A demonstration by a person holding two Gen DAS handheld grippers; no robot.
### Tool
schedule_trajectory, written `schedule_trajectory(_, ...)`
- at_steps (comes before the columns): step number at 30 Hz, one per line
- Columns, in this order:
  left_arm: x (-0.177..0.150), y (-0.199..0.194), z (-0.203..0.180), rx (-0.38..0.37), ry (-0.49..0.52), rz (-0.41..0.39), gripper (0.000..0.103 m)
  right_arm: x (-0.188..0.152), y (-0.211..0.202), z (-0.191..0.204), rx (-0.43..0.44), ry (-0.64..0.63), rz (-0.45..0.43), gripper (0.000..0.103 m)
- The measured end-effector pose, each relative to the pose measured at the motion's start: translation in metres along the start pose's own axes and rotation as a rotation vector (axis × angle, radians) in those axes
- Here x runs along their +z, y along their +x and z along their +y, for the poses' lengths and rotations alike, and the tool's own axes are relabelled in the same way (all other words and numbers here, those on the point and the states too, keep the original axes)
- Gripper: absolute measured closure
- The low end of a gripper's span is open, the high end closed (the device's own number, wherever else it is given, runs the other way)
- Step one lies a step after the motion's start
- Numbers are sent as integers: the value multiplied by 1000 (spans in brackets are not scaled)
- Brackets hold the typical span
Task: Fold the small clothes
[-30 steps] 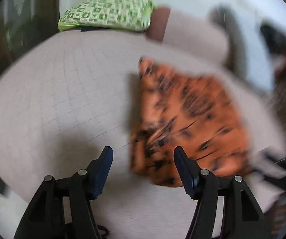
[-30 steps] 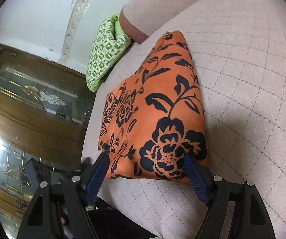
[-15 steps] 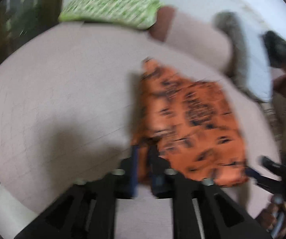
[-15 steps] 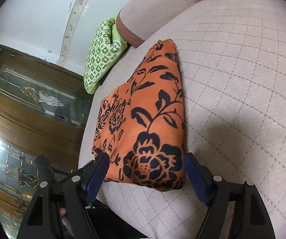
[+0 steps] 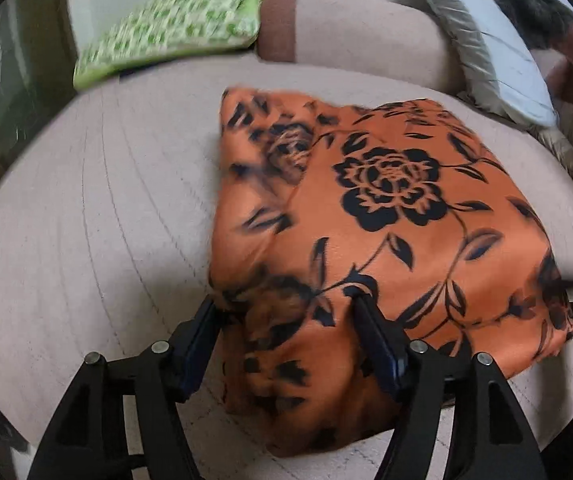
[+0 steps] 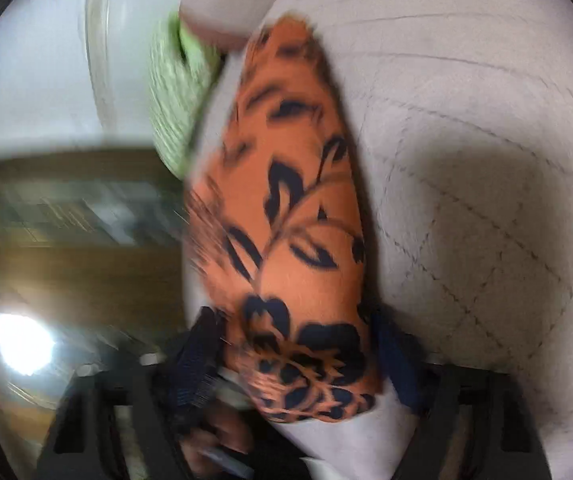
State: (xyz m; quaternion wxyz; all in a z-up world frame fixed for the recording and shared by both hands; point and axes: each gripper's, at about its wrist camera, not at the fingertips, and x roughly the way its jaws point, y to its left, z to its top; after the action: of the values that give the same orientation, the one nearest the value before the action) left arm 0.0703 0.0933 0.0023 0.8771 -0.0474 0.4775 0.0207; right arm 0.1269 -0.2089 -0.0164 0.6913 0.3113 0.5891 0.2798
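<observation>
Left wrist view: left gripper (image 5: 286, 320) sits bottom centre, jaws spread wide and just been opening. A bunched fold at the near-left corner of the orange cloth (image 5: 386, 216) lies between the fingers. The right finger (image 5: 378, 340) has cloth draped against it; the left finger (image 5: 202, 332) touches the cloth only at its tip, if at all. Reads as a released hold, pads not pressing.

Cloth is orange with a black flower print, folded into a rough rectangle, filling the centre and right of the frame. It rests on a beige quilted cushion (image 5: 86, 216). Near edge hangs a little over the front of the cushion.

Upper left: green patterned pillow (image 5: 174, 28). Top centre: beige bolster (image 5: 358, 32) with a brown end. Upper right: grey-white pillow (image 5: 498, 60).

Right wrist view: heavily motion-blurred. Right gripper (image 6: 298, 364) at bottom centre, jaws have just been closing. The near end of the cloth (image 6: 294, 240) is between the two blue fingers (image 6: 194, 364), both of which appear to press its sides, so it looks clamped on the cloth. The cloth runs from there up to the top centre as a narrow strip. Cushion (image 6: 486, 200) fills the right half, green pillow (image 6: 174, 112) is upper centre-left, and a dark wooden door (image 6: 66, 240) is on the left.
</observation>
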Motion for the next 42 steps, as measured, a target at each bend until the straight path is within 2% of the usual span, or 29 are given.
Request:
schedule_trajectory(2,4,1,11,-50,-73,27,28,-7,-2,-1,-56,6,-34,78)
schedule_trajectory(5,7,-13,15,-43,-94,-14,34,-9,-1,-11,-8,60,-58,76)
schedule_trajectory(7,14,-31,10,-83,-75,-102,36,-5,-4,-9,44,65,-54,65)
schedule_trajectory(9,23,-48,3,-118,-47,-181,33,0,-13,-4,75,57,-57,39)
schedule_trajectory(10,27,-49,1,-115,-33,-192,32,4,-21,0,71,43,-87,35)
schedule_trajectory(12,40,-31,1,-91,-44,-149,32,17,-35,5,54,39,-144,29)
schedule_trajectory(14,46,3,5,-80,-95,-69,32,38,-34,10,35,54,-161,25)
schedule_trajectory(16,45,32,9,-82,-133,17,31,63,-18,13,36,48,-111,25)
schedule_trajectory(17,41,45,17,-116,-185,63,31,73,-5,13,29,51,-86,25)
schedule_trajectory(18,40,46,23,-132,-210,58,30,78,4,15,10,22,-66,35)
schedule_trajectory(19,41,46,25,-137,-204,59,30,79,13,14,-33,-1,-55,56)
schedule_trajectory(21,39,45,28,-144,-188,57,30,67,16,-5,4,83,-78,66)
schedule_trajectory(22,39,45,29,-147,-186,53,30,65,15,-7,15,108,-94,66)
schedule_trajectory(24,39,44,32,-142,-193,52,30,68,14,9,-19,87,-107,62)
schedule_trajectory(25,36,38,36,-144,-218,58,32,68,12,16,-12,67,-109,57)
schedule_trajectory(26,31,19,40,-160,-237,49,33,68,6,21,4,48,-99,48)
schedule_trajectory(27,33,8,45,-191,-246,13,34,74,2,24,8,37,-90,41)
schedule_trajectory(29,43,-18,52,-188,-231,-93,33,82,-3,26,-40,10,-107,38)
schedule_trajectory(31,56,-27,59,-182,-206,-140,25,95,2,28,-40,7,-114,35)
schedule_trajectory(33,67,-11,63,-194,-187,-91,23,109,9,27,-9,21,-117,31)
schedule_trajectory(35,70,30,67,-276,-219,62,23,116,21,25,-9,-13,-102,32)
schedule_trajectory(36,66,52,71,-292,-274,138,30,116,26,21,-23,-9,-95,52)
schedule_trajectory(38,60,56,82,-338,-338,129,42,109,22,7,-6,36,-109,63)
schedule_trajectory(39,62,51,84,-404,-355,130,78,107,19,10,-11,29,-121,65)
schedule_trajectory(40,63,49,84,-460,-372,143,78,105,19,17,-24,12,-128,65)
schedule_trajectory(42,59,44,77,-397,-315,105,77,104,15,22,-14,-2,-145,65)
